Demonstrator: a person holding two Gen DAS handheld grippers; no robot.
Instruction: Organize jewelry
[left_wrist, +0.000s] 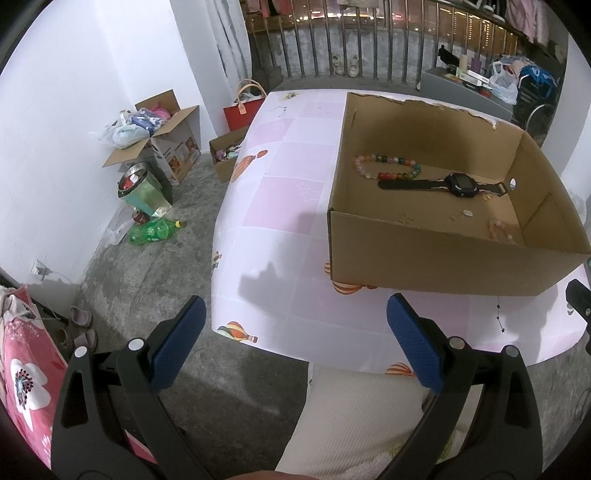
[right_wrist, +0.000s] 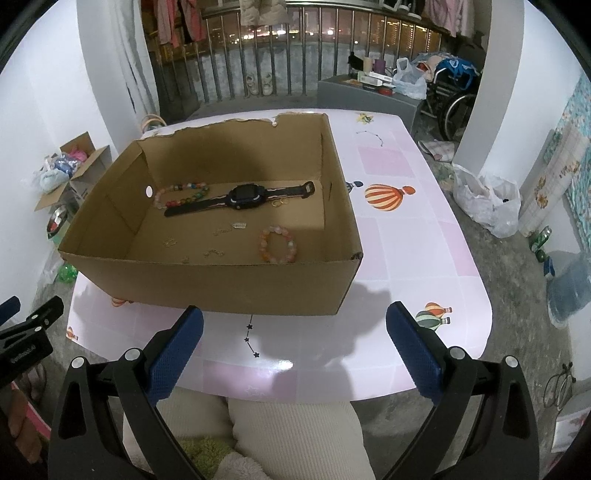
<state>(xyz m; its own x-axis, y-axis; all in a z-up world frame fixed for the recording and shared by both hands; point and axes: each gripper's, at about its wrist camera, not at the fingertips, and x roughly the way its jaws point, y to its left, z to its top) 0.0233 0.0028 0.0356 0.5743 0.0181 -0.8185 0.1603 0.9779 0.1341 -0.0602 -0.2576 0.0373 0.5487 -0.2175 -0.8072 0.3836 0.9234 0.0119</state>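
An open cardboard box (right_wrist: 229, 288) (left_wrist: 443, 266) stands on the pink-and-white table (right_wrist: 406, 240) (left_wrist: 280, 192). Inside lie a black watch (right_wrist: 243, 197) (left_wrist: 448, 184), a multicoloured bead bracelet (right_wrist: 183, 195) (left_wrist: 388, 166), a pink bead bracelet (right_wrist: 277, 243) (left_wrist: 500, 229), and several small gold pieces (right_wrist: 214, 240). My right gripper (right_wrist: 294, 343) hovers open over the table's near edge, in front of the box, with nothing between its blue pads. My left gripper (left_wrist: 295, 343) is open too, off the table's near left corner, empty.
A person's cream-trousered legs (right_wrist: 295, 435) sit under the near table edge. On the floor to the left are cardboard boxes (left_wrist: 166, 136), a metal bin (left_wrist: 142, 192) and a green bottle (left_wrist: 155, 230). A white bag (right_wrist: 487, 203) and a wheelchair (right_wrist: 454, 99) stand to the right.
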